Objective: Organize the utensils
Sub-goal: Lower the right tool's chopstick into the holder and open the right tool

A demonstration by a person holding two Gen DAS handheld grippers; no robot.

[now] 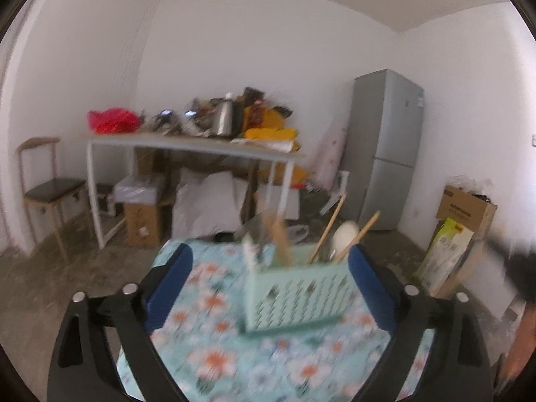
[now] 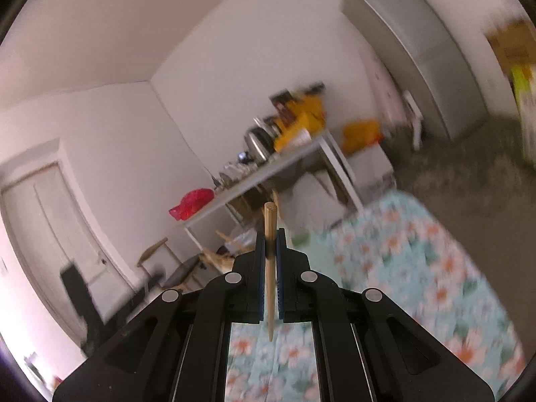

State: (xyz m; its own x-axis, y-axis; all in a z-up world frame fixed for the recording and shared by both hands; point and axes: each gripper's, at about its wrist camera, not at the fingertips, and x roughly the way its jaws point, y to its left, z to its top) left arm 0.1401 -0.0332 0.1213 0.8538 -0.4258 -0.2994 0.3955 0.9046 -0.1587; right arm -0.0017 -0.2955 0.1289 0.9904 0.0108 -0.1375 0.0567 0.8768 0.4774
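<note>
Left wrist view: left tool (image 1: pixel 268 268) spread wide, nothing pinched; the green utensil basket (image 1: pixel 298 296) stands between its fingers on the floral surface (image 1: pixel 207 351), untouched as far as the blur shows, with chopsticks (image 1: pixel 326 231) leaning toward 1 o'clock.
Right wrist view: right tool (image 2: pixel 269 254) pressed together, pinching a single wooden chopstick (image 2: pixel 269 227) pointing to 12 o'clock.
Step in hand: likely carrying the chopstick to the basket.
Next move: tip it end-down over an open compartment, then let go.
</note>
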